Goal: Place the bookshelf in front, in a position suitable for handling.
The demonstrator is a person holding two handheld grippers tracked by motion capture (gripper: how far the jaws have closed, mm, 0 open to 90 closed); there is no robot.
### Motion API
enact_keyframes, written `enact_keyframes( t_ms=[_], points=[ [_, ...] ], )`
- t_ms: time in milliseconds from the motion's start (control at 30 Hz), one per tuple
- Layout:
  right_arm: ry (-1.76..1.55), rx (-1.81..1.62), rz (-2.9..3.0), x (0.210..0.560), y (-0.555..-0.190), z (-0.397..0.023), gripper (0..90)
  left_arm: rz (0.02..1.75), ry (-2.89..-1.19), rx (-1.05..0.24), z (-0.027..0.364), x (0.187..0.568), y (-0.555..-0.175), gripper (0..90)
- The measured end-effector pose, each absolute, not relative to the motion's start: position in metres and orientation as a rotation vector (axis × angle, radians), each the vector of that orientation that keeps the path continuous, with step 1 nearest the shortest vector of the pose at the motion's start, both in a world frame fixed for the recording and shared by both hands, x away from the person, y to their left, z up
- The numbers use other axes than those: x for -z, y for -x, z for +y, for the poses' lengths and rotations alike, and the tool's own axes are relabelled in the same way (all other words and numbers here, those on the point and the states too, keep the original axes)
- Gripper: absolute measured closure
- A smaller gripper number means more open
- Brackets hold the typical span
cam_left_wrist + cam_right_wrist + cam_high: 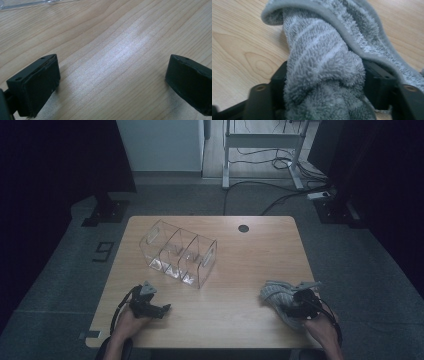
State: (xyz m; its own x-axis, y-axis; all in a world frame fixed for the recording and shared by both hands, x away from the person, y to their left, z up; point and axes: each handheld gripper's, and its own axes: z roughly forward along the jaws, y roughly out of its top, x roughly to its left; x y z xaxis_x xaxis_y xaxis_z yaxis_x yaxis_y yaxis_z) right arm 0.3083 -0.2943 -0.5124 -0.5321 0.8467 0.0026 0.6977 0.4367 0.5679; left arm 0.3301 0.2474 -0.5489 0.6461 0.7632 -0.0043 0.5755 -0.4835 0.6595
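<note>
Grey towel [322, 67], fluffy, pale-striped, crumpled on table, bunched between right jaws, left jaws spread empty

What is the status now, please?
Left gripper open, resting on the table. Grey towel bunched between the right gripper jaws. Clear organizer stands apart, nothing in the way.

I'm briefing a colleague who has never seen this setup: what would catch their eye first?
Probably the fluffy grey striped cloth bunched between the jaws of the right gripper at the table's near right corner. Next, the clear three-compartment organizer standing left of centre on the wooden table. The left gripper rests near the front left with jaws wide open over bare wood.
</note>
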Motion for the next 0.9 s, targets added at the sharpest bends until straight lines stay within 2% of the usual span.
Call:
enact_keyframes(
  t_ms=[233,267,900],
  points=[
    [-1.299,-0.811,2.420,0.498,-0.306,-0.296,19.8,1.036,-2.230,-0.385,0.247,0.549,-0.330,0.0],
    [-1.278,-0.833,2.416,0.494,-0.305,-0.295,15.9,1.036,-2.230,-0.385,0.247,0.549,-0.330,0.0],
    [-1.193,-0.993,2.394,0.469,-0.311,-0.274,5.3,1.036,-2.233,-0.384,0.247,0.549,-0.330,0.0]
  ],
)
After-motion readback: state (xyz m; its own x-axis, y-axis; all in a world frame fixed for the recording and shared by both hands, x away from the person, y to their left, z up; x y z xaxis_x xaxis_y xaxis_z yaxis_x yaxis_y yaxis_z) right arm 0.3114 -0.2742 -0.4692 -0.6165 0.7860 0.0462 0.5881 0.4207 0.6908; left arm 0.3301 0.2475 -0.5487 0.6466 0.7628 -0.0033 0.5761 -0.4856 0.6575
